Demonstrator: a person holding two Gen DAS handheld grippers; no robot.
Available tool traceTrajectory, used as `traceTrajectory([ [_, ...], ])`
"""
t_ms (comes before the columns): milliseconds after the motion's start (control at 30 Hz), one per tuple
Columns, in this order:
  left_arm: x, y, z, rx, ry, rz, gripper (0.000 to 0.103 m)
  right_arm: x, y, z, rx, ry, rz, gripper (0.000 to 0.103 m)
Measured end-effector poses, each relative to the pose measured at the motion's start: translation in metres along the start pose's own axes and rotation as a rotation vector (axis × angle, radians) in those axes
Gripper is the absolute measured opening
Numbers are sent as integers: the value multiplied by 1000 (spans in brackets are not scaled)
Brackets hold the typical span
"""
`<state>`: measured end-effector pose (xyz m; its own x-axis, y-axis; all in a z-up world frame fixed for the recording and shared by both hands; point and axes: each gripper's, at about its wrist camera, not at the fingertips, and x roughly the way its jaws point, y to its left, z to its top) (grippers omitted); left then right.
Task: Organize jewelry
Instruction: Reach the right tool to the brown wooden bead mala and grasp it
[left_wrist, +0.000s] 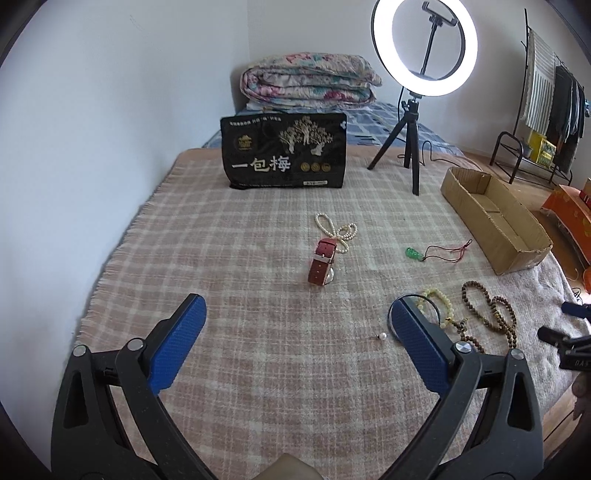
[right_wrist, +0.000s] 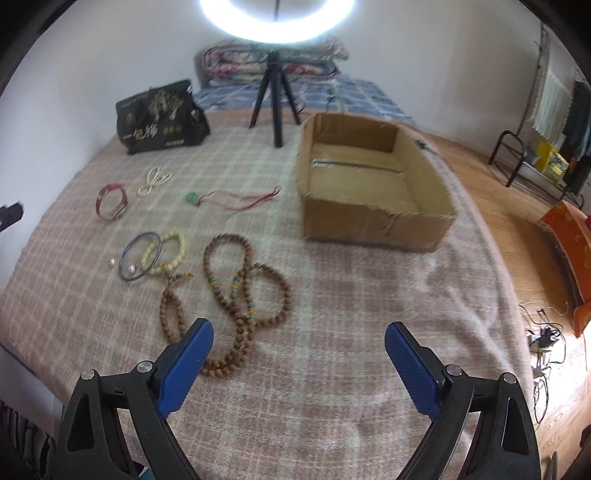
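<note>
Jewelry lies scattered on a checked blanket. In the left wrist view a red-strap watch (left_wrist: 323, 262) lies ahead of my open left gripper (left_wrist: 295, 314), with a pearl necklace (left_wrist: 338, 229) behind it, a green pendant on red cord (left_wrist: 415, 254) to the right and a small pearl stud (left_wrist: 382, 336) near the right finger. In the right wrist view a long brown bead necklace (right_wrist: 240, 291) lies by the left finger of my open right gripper (right_wrist: 299, 336). A blue bangle (right_wrist: 142, 256) overlaps a pale bead bracelet (right_wrist: 171, 251). An empty cardboard box (right_wrist: 373, 221) stands beyond.
A ring light on a tripod (left_wrist: 412, 147) and a black printed bag (left_wrist: 284, 151) stand at the back of the blanket, folded quilts (left_wrist: 308, 79) behind them. A wall runs along the left. To the right are wooden floor, cables (right_wrist: 543, 339) and a clothes rack (left_wrist: 550, 96).
</note>
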<state>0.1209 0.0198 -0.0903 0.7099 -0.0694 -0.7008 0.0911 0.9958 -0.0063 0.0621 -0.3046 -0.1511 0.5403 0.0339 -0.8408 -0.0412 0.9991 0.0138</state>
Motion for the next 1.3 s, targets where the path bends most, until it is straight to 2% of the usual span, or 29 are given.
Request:
traceTrajectory([
  [133,25,1,3,0,33,-31,96,26,7,-2,-16,79,68,85],
  [200,34,2,4,-1,45,-31,96,33,5,0,-20,78,103,82],
  [333,49,8,4,-7,62,-43,96,46,-4,14,-5,86,183,82],
  [433,57,12,6,-22,72,-59,93,57,-3,25,-49,92,236,82],
  [567,71,14,11,-41,94,-85,90,72,6,36,-122,113,273,83],
  [667,80,10,15,-33,110,-109,89,85,9,43,-130,136,299,84],
  [867,100,5,19,-22,143,-139,84,96,12,42,-142,175,344,86],
  [933,107,4,20,-22,157,-146,77,94,15,41,-150,184,376,86],
  [1033,113,2,20,-24,166,-144,74,89,25,37,-175,200,422,86],
  [1233,121,-5,20,-1,167,-140,74,82,57,24,-308,218,398,88],
  [1300,123,-6,20,-1,168,-132,74,82,67,21,-354,219,360,89],
])
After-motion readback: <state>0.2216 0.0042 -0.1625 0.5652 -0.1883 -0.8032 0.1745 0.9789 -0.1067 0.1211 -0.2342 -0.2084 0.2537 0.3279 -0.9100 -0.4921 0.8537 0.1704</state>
